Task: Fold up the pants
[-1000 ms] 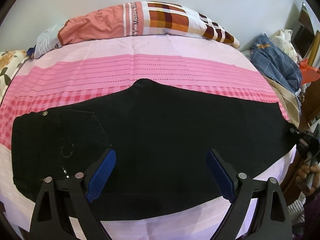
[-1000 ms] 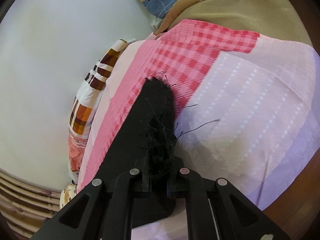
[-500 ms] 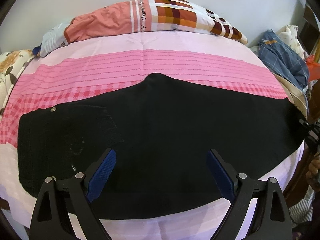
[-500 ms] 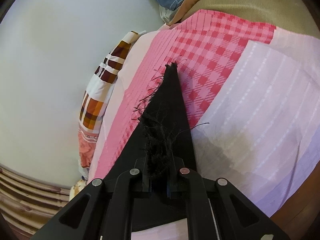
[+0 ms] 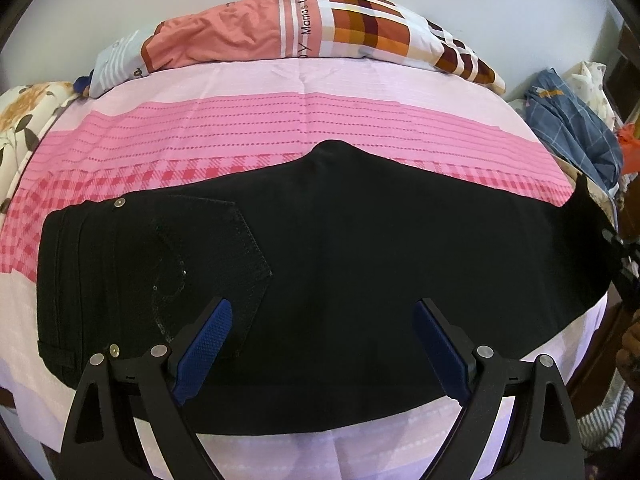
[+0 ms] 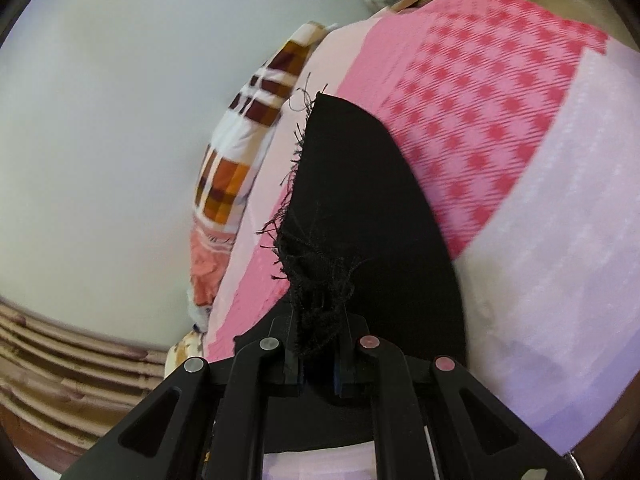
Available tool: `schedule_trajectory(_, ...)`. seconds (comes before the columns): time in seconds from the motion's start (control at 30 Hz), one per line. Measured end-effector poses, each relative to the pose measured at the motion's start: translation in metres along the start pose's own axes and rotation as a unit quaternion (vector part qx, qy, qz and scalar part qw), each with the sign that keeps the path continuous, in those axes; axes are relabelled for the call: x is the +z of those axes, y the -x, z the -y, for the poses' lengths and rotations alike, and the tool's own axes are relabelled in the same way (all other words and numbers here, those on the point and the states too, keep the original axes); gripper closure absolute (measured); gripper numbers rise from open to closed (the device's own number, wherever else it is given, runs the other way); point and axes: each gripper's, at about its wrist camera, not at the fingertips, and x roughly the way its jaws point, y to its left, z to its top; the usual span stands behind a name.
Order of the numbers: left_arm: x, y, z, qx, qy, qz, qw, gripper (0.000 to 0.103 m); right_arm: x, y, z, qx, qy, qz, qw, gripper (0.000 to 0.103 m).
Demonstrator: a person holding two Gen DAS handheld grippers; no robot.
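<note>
Left wrist view. Saw the black pants lying lengthwise across the middle of the bed sheet, waistband toward the left edge of the bed, leg ends toward the right edge. Judged the first fold done, leg upon leg, from the single leg outline. Held the left gripper over the near edge of the cloth, blue ribbed pads wide apart, clamping nothing. Noted heavy matte denim, a pointed stitched back pocket and small metal rivets. Beyond, along the far edge, a patchwork pillow.

Right wrist view. Found the right gripper pressed together on the frayed hem, loose threads sticking out, this end seemingly raised off the sheet. Probably left to do: bringing the hem over to the waistband, then perhaps one more fold.
</note>
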Motion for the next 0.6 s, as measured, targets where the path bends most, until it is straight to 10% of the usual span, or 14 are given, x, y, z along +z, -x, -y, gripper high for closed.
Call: schedule_trajectory(0.6,-0.008,0.003,-0.029,0.005,0.038,-0.001,0.9993,0.011,-0.094,-0.137,-0.068,0.044,0.03,-0.164,0.985,0.094)
